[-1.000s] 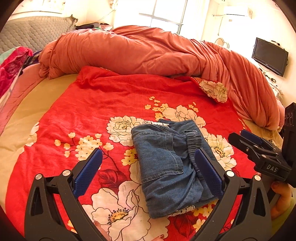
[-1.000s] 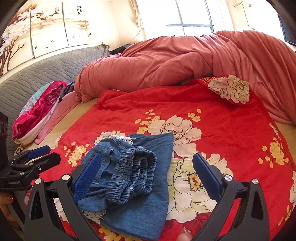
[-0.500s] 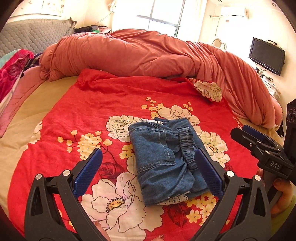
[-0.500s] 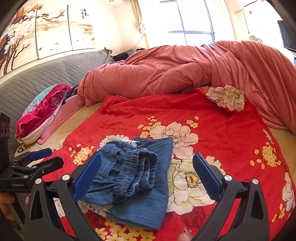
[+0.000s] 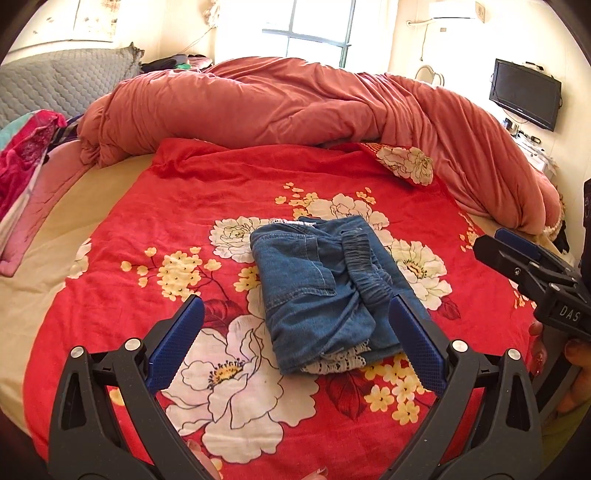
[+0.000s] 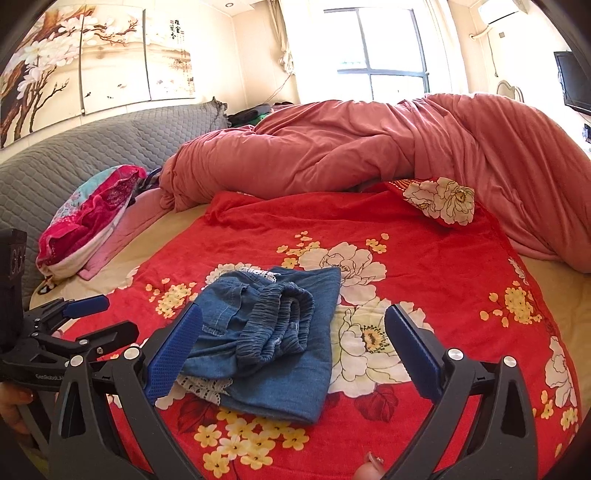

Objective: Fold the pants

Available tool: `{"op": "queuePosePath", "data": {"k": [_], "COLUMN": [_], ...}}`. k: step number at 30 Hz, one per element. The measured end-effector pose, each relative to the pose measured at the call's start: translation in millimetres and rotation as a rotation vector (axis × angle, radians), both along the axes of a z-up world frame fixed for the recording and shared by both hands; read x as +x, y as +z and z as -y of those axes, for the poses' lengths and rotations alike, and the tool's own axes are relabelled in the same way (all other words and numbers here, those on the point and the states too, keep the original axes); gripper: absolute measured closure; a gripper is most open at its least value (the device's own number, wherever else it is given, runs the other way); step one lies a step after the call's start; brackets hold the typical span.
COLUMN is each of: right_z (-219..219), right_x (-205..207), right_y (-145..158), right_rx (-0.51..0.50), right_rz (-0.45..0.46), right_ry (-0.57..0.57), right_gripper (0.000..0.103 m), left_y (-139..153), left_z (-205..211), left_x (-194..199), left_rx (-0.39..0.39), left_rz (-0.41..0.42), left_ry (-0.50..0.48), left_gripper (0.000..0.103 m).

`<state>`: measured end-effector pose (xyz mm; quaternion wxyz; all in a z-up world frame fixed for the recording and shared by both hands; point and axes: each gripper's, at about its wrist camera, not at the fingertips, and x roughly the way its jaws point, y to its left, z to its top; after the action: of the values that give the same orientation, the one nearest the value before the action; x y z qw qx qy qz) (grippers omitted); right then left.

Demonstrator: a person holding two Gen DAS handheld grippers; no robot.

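Red floral bedspread under folded pants (both grippers clear)

A bedroom in somebody's home — the bed takes up nearly the whole room. A red flowered blanket is spread over it, and a salmon quilt lies bunched along the far side. A grey quilted headboard curves round behind, with a pink pillow and some bright cloth heaped against it. Above it hangs a blossom painting in panels. Daylight pours through a window — an air conditioner sits high on the wall beside it, and a flat TV is mounted on the right-hand wall. Folded jeans rest on the blanket.
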<state>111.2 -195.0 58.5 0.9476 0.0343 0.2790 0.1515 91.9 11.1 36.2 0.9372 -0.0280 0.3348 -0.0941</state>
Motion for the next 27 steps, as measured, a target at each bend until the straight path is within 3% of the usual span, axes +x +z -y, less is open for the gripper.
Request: {"op": "queuePosePath", "data": {"k": [15, 27], "right_z": [8.0, 19.4], "right_x": [-29.9, -53.9], "right_y": [-8.0, -27.8], "right_rx": [0.003, -0.034], "right_rz": [-0.021, -0.06], "right_ry": [-0.005, -0.015], "right_gripper": [0.005, 0.005], "left_y": [-13.2, -41.3], "left_z": [11.2, 12.0], "left_x": [-32.0, -51.3], "left_rx": [-0.021, -0.036], "left_rz": [-0.018, -0.076], "left_ry": [-0.023, -0.011], "left_gripper": [0.009, 0.009]}}
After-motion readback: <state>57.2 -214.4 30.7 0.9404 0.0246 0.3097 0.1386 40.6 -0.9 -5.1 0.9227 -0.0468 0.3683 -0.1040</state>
